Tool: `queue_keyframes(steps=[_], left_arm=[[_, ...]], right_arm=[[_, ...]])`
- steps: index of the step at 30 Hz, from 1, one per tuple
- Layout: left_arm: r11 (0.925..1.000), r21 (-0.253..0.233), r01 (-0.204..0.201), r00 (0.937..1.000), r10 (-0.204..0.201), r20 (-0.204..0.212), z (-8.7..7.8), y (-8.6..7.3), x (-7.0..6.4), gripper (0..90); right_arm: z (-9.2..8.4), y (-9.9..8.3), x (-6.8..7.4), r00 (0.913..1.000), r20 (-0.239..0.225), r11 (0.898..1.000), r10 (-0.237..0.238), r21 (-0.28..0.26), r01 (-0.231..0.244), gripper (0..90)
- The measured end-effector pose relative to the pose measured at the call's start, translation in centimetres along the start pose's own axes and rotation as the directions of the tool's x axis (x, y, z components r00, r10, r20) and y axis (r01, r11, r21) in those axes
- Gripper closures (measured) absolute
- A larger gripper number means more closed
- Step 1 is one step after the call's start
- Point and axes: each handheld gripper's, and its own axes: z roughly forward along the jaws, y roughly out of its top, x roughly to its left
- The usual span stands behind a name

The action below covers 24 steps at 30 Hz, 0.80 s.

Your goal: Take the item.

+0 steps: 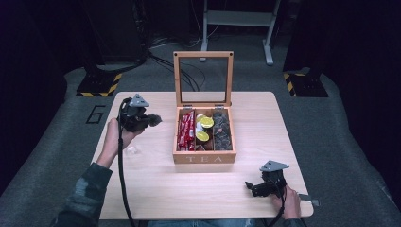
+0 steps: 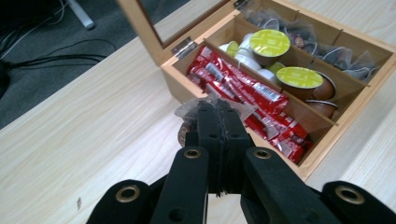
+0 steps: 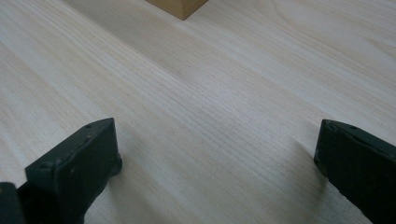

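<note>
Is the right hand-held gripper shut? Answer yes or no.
No, in the right gripper view the right hand-held gripper has its jaws standing wide apart over the bare wooden table.

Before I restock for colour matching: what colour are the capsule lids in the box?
Lime green lids, best in the left gripper view.

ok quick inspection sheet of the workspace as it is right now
surface: light wooden table, mostly bare.
job's things: open wooden tea box, lid upright; red sachets in its left compartment, green-lidded capsules in the middle one, dark tea bags in the right one; a clear-wrapped tea bag held near the box.
clutter: small clear wrapper on the table by the left hand.
grippers: left gripper shut on the tea bag; right gripper open, low over bare table.
cables: one trails from each gripper; more lie on the floor behind.
surroundings: grey floor, hazard-striped bases, white stand.
</note>
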Motion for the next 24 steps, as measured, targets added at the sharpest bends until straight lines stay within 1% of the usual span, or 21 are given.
queue_keyframes(steps=[6, 7, 9, 10, 11, 12, 14, 16, 18, 19, 21, 22, 24], left_arm=[[0.9997, 0.005, 0.024, 0.9994, -0.024, -0.026, -0.8, -1.0, 1.2, 89.5], [0.9992, 0.003, 0.039, 0.9987, -0.039, -0.034, -1.1, -1.4, 1.6, 89.5], [0.9992, 0.002, 0.041, 0.9984, -0.041, -0.04, -1.3, -1.6, 1.8, 89.5], [0.9987, 0.007, 0.05, 0.9975, -0.049, -0.051, -1.6, -2.0, 2.3, 89.5], [0.9987, 0.007, 0.05, 0.9975, -0.049, -0.051, -1.6, -2.0, 2.3, 89.5], [0.9981, 0.006, 0.061, 0.9962, -0.06, -0.062, -1.9, -2.4, 2.6, 89.5], [0.9978, 0.01, 0.066, 0.9957, -0.065, -0.065, -2.0, -2.6, 2.8, 89.5], [0.9967, 0.01, 0.08, 0.9935, -0.079, -0.081, -2.2, -3.2, 3.4, 89.5], [0.9965, 0.018, 0.082, 0.9932, -0.08, -0.084, -2.4, -3.4, 3.6, 89.5], [0.9957, 0.013, 0.092, 0.9919, -0.09, -0.089, -2.4, -3.6, 3.8, 89.5], [0.9948, 0.023, 0.099, 0.9907, -0.097, -0.096, -2.6, -4.0, 4.1, 89.5], [0.9941, 0.024, 0.106, 0.9902, -0.104, -0.093, -2.6, -4.1, 4.3, 89.5], [0.993, 0.021, 0.116, 0.9884, -0.113, -0.101, -2.7, -4.5, 4.5, 89.5]], right_arm=[[0.0, 0.0, 0.0, 1.0, 0.0, 1.0, 0.002, 0.0, -0.002, 0.0], [0.0, 0.0, 0.0, 1.0, 0.0, 1.0, 0.0, 0.0, 0.0, 0.0], [0.0, 0.0, 0.0, 1.0, 0.0, 1.0, 0.002, 0.0, -0.002, 0.0], [0.0, 0.0, 0.0, 1.0, 0.0, 1.0, 0.0, 0.0, 0.0, 0.0], [0.0, 0.0, 0.0, 1.0, 0.0, 1.0, 0.0, 0.0, 0.0, 0.0], [0.0, 0.0, 0.0, 1.0, 0.0, 1.0, 0.0, 0.0, 0.0, 0.0], [0.0, 0.0, 0.0, 1.0, 0.0, 1.0, 0.002, 0.0, -0.002, 0.0], [0.0, 0.0, 0.0, 1.0, 0.0, 1.0, 0.0, 0.0, 0.0, 0.0], [0.0, 0.0, 0.0, 1.0, 0.0, 1.0, 0.002, 0.0, -0.002, 0.0], [0.0, 0.0, 0.0, 1.0, 0.0, 1.0, 0.0, 0.0, 0.0, 0.0], [0.0, 0.0, 0.0, 1.0, 0.0, 1.0, 0.0, 0.0, 0.0, 0.0], [0.0, 0.0, 0.0, 1.0, 0.0, 1.0, 0.002, 0.0, -0.002, 0.0], [0.0, 0.0, 0.0, 1.0, 0.0, 1.0, 0.001, 0.0, -0.001, 0.0]])
